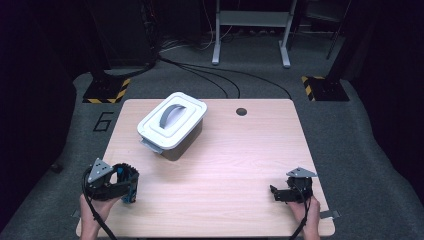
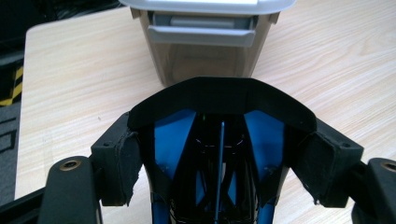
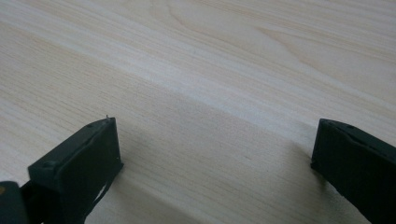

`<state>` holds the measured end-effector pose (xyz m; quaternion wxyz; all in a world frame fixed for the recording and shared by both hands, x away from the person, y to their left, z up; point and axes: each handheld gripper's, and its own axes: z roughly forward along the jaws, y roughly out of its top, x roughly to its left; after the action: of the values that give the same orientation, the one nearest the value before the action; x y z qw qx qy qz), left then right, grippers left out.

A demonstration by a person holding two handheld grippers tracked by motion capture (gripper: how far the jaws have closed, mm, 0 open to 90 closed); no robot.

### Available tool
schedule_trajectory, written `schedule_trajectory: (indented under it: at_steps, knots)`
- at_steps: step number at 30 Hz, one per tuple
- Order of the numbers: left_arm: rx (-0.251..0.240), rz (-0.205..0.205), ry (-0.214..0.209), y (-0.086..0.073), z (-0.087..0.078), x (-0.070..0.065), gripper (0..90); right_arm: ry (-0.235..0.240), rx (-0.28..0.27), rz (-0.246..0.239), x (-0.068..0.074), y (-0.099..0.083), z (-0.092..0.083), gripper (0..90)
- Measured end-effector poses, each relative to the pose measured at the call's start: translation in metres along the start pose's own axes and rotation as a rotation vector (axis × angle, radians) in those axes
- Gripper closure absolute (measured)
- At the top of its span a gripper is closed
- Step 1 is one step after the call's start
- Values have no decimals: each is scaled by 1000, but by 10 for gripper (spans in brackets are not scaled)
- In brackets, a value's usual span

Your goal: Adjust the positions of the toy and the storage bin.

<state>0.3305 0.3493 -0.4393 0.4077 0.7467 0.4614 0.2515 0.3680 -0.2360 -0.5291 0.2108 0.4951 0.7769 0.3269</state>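
A grey storage box with a white lid and a grey arched handle stands on the far left part of the wooden table. In the left gripper view the box rises just ahead, its end latch facing me. My left gripper is at the near left corner, shut on a black and blue hollow object. That object has a curved black rim and blue inner panels, and the left gripper clamps it from both sides. My right gripper rests near the right front edge; its jaws stand wide open over bare wood.
A round cable hole is in the table's far edge. Beyond the table lie floor cables, yellow-black striped stand bases and a metal frame. Bare wood stretches between the two grippers.
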Motion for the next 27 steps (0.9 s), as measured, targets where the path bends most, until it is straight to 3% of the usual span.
schedule_trajectory:
  at_steps: [9, 19, 27]
  knots:
    - [51, -3, -22, 5, 22, 1, 251, 0, 0, 1, 0, 0, 0, 3]
    - [158, 11, -12, 13, 74, 1, 250, 0, -1, -4, 0, 0, 0, 3]
    - [230, 17, -13, 11, 97, 1, 250, -1, -1, -4, 0, 0, 0, 3]
